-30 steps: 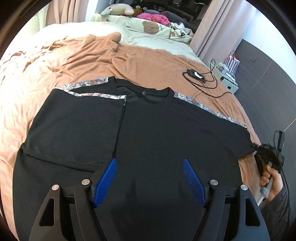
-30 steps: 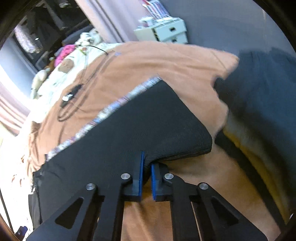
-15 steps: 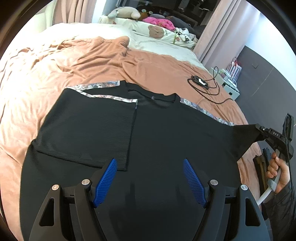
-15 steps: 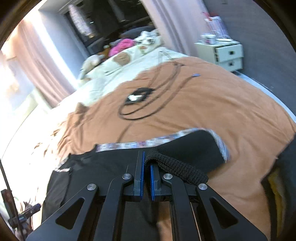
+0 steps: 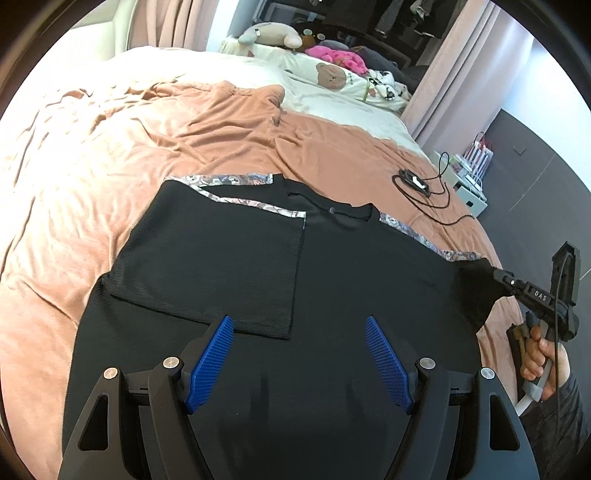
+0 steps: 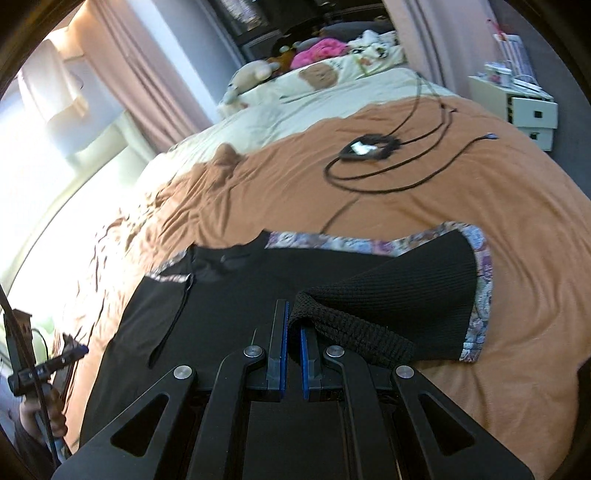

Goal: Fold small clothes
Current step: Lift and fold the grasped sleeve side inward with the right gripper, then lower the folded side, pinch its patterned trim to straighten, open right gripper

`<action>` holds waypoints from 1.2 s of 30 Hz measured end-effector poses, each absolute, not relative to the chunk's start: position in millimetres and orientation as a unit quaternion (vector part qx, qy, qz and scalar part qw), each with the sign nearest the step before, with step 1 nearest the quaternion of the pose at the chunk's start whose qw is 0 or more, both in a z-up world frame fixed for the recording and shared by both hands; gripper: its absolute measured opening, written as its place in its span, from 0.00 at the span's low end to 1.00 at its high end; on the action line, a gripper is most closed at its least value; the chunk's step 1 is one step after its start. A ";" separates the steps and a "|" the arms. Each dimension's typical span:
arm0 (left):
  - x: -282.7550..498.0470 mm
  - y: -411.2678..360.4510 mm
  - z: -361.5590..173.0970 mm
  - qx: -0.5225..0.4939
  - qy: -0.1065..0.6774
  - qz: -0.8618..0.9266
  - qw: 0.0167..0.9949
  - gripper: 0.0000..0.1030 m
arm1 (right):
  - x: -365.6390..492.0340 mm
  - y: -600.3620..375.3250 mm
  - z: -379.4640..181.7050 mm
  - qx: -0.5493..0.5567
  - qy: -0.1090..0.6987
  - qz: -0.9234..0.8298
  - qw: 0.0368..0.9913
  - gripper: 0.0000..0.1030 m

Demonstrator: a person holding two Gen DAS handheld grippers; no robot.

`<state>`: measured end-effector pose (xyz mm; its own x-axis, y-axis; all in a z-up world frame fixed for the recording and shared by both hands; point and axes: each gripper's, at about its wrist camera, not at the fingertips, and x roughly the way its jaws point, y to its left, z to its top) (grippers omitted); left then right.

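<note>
right gripper [image 6: 291, 343] is pinching the shirt [image 5: 332, 295] sleeve, apparently lifting it; left gripper [image 5: 299, 363] is hovering, fingers spread wide.

Sunlit bed [image 5: 110, 147], pink curtains [image 6: 147, 74], white drawers [image 6: 532, 110]

- I see a bed covered by a rumpled orange-brown blanket [image 5: 207, 122], creased most toward its far end.
- Small black device with a coiled black cable [image 6: 369, 147] lies on the blanket; loose cable runs trail toward the bed's edge.
- Cream bedding with a brown bear print [image 5: 334, 75] at the head of the bed.
- Plush toy [image 5: 269, 35] and a bright pink fabric heap [image 5: 338, 57] sit beyond that bedding.
- White drawer unit [image 6: 532, 110] stands beside the bed, small items on top, too blurred for me to identify.
- Pinkish curtains [image 6: 147, 85] hang by the bright window; another pair beside the dark grey wall [image 5: 532, 155].
</note>
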<state>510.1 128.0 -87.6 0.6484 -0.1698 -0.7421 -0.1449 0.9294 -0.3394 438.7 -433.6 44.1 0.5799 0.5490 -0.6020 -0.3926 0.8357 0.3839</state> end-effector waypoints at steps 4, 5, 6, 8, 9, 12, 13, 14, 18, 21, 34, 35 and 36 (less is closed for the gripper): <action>509.2 128.0 -86.8 -0.187 0.420 -0.006 0.888 0.74 | 450.4 -413.8 34.3 0.106 0.420 0.312 0.846 0.03; 509.0 127.4 -85.8 -0.185 0.419 -0.006 0.889 0.74 | 452.5 -408.8 26.9 0.096 0.449 0.319 0.829 0.03; 509.5 127.0 -85.2 -0.185 0.420 -0.006 0.889 0.74 | 454.5 -406.9 22.2 0.091 0.467 0.320 0.819 0.04; 510.5 125.4 -83.2 -0.187 0.419 -0.005 0.889 0.74 | 456.1 -411.2 13.8 0.090 0.490 0.320 0.806 0.17; 510.9 124.0 -82.7 -0.187 0.418 -0.005 0.889 0.74 | 455.5 -415.3 13.0 0.092 0.490 0.319 0.806 0.24; 513.4 116.8 -82.4 -0.185 0.420 -0.010 0.889 0.74 | 453.5 -438.1 16.7 0.108 0.480 0.312 0.813 0.68; 514.4 114.2 -82.7 -0.184 0.420 -0.011 0.889 0.74 | 453.7 -446.4 18.3 0.113 0.477 0.309 0.815 0.68; 515.5 111.6 -83.0 -0.183 0.420 -0.013 0.889 0.74 | 454.6 -454.0 18.6 0.118 0.476 0.305 0.816 0.68; 518.2 103.4 -86.1 -0.181 0.423 -0.019 0.888 0.74 | 459.6 -493.0 20.7 0.150 0.465 0.261 0.832 0.68; 518.5 101.9 -90.8 -0.175 0.428 -0.018 0.887 0.74 | 468.5 -508.7 18.5 0.177 0.459 0.253 0.833 0.68; 523.8 133.3 -124.5 -0.186 0.446 0.008 0.875 0.74 | 501.5 -455.9 -24.0 0.189 0.496 0.205 0.823 0.49; 524.4 136.5 -128.5 -0.188 0.448 0.011 0.874 0.74 | 503.7 -454.8 -27.2 0.187 0.502 0.192 0.822 0.47; 525.1 139.5 -132.7 -0.190 0.449 0.013 0.873 0.74 | 506.0 -454.7 -32.9 0.191 0.510 0.178 0.820 0.45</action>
<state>525.1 139.5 -132.7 0.5969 -0.1470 -0.7887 -0.1938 0.9275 -0.3195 506.0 -454.7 -32.9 0.4166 0.4862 -0.7681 -0.0962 0.8638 0.4946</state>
